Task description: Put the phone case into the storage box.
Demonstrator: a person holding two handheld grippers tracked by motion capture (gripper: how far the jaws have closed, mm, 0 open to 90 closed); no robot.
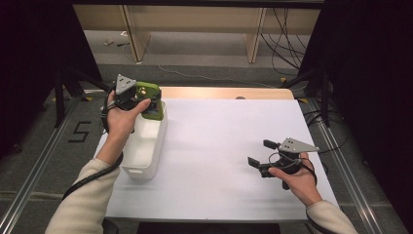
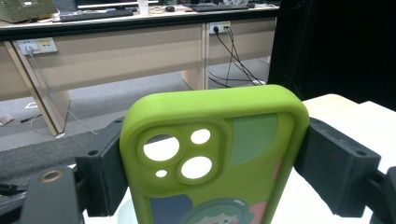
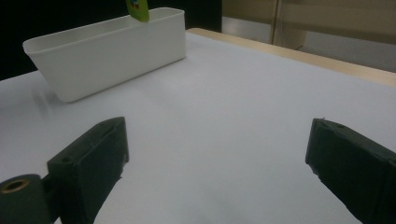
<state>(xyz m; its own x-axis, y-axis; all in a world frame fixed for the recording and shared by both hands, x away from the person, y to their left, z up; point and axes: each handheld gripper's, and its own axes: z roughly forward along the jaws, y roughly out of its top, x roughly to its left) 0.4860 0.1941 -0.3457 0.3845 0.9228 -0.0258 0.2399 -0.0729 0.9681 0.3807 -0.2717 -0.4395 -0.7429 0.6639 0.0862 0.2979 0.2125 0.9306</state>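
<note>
Over the white bin's (image 1: pixel 146 146) far end, the left gripper (image 1: pixel 139 100) clamps a green phone case (image 2: pixel 212 154) — no readable lettering. Right gripper (image 1: pixel 260 156) gapes empty — bare white table (image 1: pixel 214 146) all around.

One phone case (image 2: pixel 212 154), one white bin (image 1: pixel 146 146)

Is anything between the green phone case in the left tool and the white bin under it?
Nothing visible. The left tool grips the green phone case by its two side edges, over the far end of the white bin. The bin's top is open, and what shows of its inside looks empty.
</note>
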